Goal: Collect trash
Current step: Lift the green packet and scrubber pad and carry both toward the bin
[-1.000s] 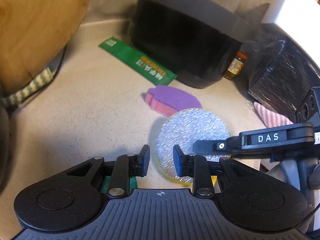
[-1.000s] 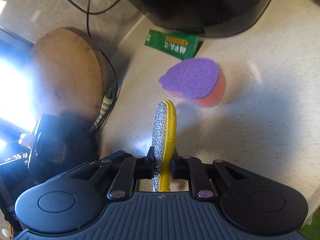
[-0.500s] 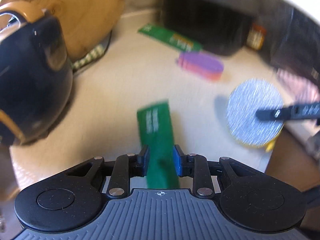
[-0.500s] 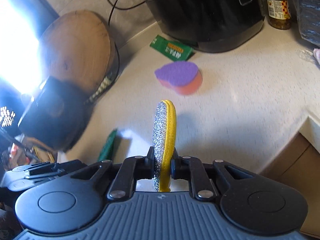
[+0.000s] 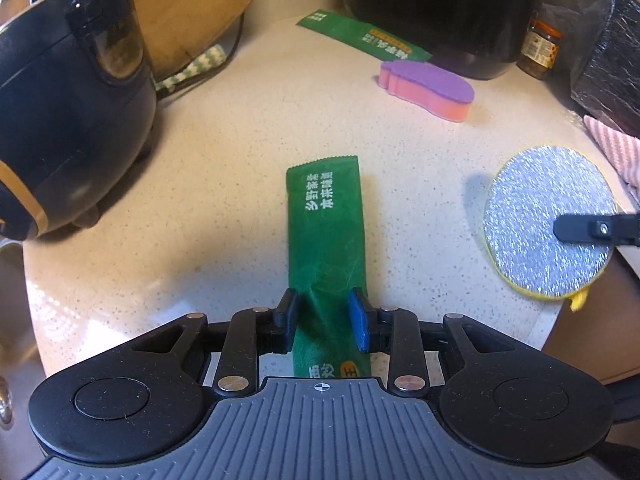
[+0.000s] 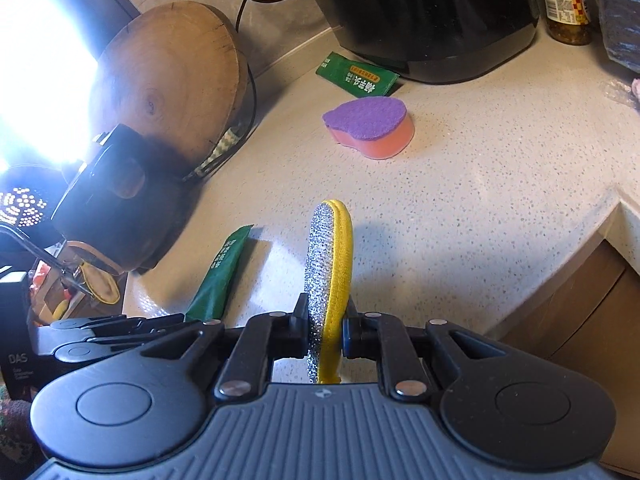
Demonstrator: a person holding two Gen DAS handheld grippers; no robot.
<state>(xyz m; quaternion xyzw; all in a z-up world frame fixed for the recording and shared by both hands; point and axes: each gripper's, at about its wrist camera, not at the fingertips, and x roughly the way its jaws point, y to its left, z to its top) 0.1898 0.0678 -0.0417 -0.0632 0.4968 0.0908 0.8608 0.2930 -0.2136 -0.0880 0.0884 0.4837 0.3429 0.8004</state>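
My left gripper [image 5: 324,316] is shut on a green wrapper [image 5: 326,232] and holds it over the speckled counter [image 5: 224,208]; the wrapper also shows in the right wrist view [image 6: 220,276]. My right gripper [image 6: 324,320] is shut on a round silver and yellow scrub pad [image 6: 328,268], held on edge above the counter; it also shows at the right of the left wrist view [image 5: 548,224]. A second green wrapper [image 5: 360,38] lies by the black cooker [image 5: 440,12]. A purple and pink sponge [image 5: 428,88] lies near it.
A black and gold kettle [image 5: 68,92] stands at the left, with a round wooden board [image 6: 168,84] behind it. A jar [image 5: 540,50] and a black bag [image 5: 608,76] stand at the back right. The counter edge [image 6: 580,232] drops off at the right.
Both grippers have pulled back from the cooker toward the counter's front. The left gripper has carried the green wrapper along; the right still holds the scrub pad.
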